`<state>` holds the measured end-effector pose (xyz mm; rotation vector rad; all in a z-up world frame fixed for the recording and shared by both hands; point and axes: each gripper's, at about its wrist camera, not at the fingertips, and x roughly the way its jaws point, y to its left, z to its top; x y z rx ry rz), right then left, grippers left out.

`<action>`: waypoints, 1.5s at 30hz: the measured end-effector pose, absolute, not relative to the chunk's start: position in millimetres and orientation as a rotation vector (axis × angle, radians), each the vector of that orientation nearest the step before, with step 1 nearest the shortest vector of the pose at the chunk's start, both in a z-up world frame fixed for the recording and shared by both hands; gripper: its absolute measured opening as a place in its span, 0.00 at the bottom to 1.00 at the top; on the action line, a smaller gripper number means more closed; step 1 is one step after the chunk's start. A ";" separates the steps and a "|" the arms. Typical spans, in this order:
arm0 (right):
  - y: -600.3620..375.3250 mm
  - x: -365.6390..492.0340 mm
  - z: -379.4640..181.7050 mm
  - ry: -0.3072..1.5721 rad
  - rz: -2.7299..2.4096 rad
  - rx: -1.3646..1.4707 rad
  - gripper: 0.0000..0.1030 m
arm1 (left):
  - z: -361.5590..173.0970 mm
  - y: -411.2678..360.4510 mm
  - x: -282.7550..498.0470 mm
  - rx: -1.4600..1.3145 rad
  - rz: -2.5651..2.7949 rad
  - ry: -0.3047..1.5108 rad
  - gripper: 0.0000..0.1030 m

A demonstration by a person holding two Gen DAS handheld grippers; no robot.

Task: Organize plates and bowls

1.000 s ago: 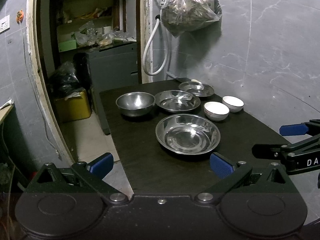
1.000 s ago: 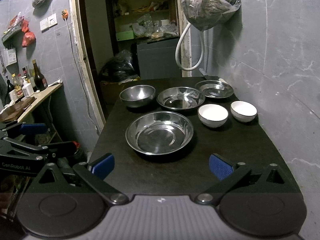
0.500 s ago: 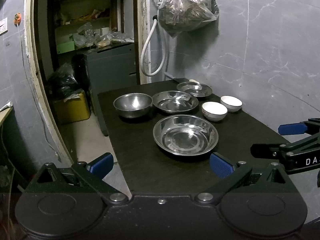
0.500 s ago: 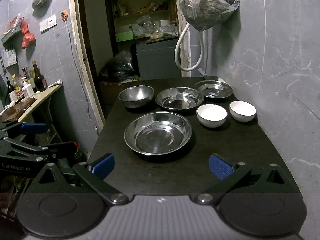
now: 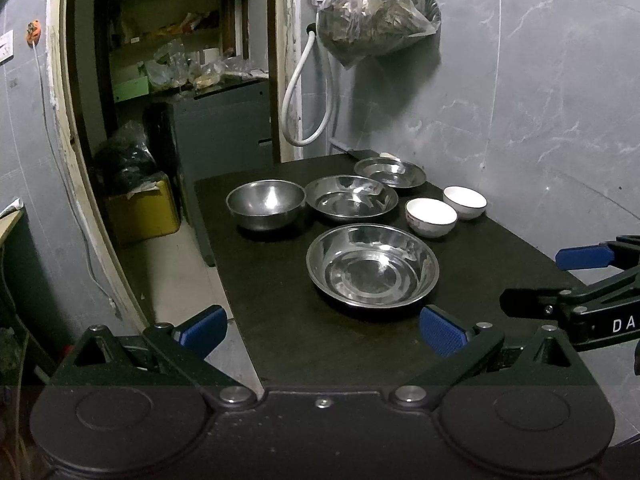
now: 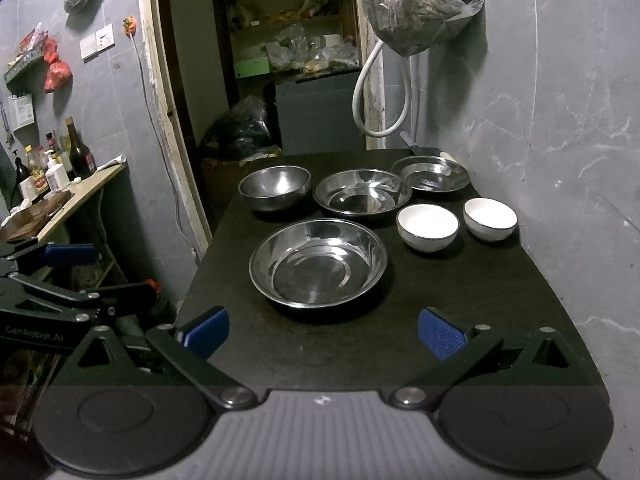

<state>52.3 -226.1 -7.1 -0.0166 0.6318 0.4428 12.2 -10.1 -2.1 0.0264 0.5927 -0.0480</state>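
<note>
On the dark table (image 6: 460,304) stand a large steel plate (image 6: 318,266) nearest me, a steel bowl (image 6: 275,186) at back left, a second steel plate (image 6: 362,196) behind the large one, and a small steel plate (image 6: 430,174) at the back right. Two white bowls (image 6: 427,226) (image 6: 490,218) sit side by side on the right. My left gripper (image 5: 322,330) is open and empty at the table's front left corner. My right gripper (image 6: 322,332) is open and empty over the front edge. The same dishes show in the left wrist view, the large plate (image 5: 372,268) included.
A grey marble wall (image 6: 560,100) runs along the table's right side, with a hanging plastic bag (image 6: 420,8) and a white hose (image 6: 380,92). A doorway (image 6: 280,60) opens behind the table. A wooden counter with bottles (image 6: 60,192) stands to the left.
Both views have shifted slightly; the dishes drift a little left in frame. Both grippers stay open and nothing on the table has moved.
</note>
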 end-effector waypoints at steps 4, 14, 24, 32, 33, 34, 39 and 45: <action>-225.7 51.8 -7.3 0.632 0.442 -0.017 1.00 | -2.5 -10.8 13.8 0.029 -0.050 0.597 0.99; -229.0 55.5 -9.1 0.636 0.439 -0.012 1.00 | -3.9 -11.1 15.9 0.032 -0.054 0.608 0.99; -228.8 55.3 -9.6 0.636 0.440 -0.013 1.00 | -5.5 -14.1 22.0 0.032 -0.055 0.624 0.99; -232.2 61.4 -13.9 0.642 0.444 -0.011 1.00 | -7.2 -17.3 29.8 0.034 -0.048 0.639 0.99; -232.9 62.8 -14.6 0.644 0.445 -0.011 1.00 | -7.6 -18.1 31.2 0.033 -0.047 0.642 0.99; -234.4 65.3 -15.8 0.646 0.446 -0.010 1.00 | -8.0 -18.9 32.8 0.034 -0.047 0.645 0.99; -237.4 73.9 -18.9 0.664 0.452 -0.008 1.00 | -12.4 -19.1 41.6 0.026 -0.034 0.669 0.99; -246.3 91.3 -22.3 0.687 0.459 0.001 1.00 | -16.0 -13.7 62.6 -0.014 0.067 0.710 0.99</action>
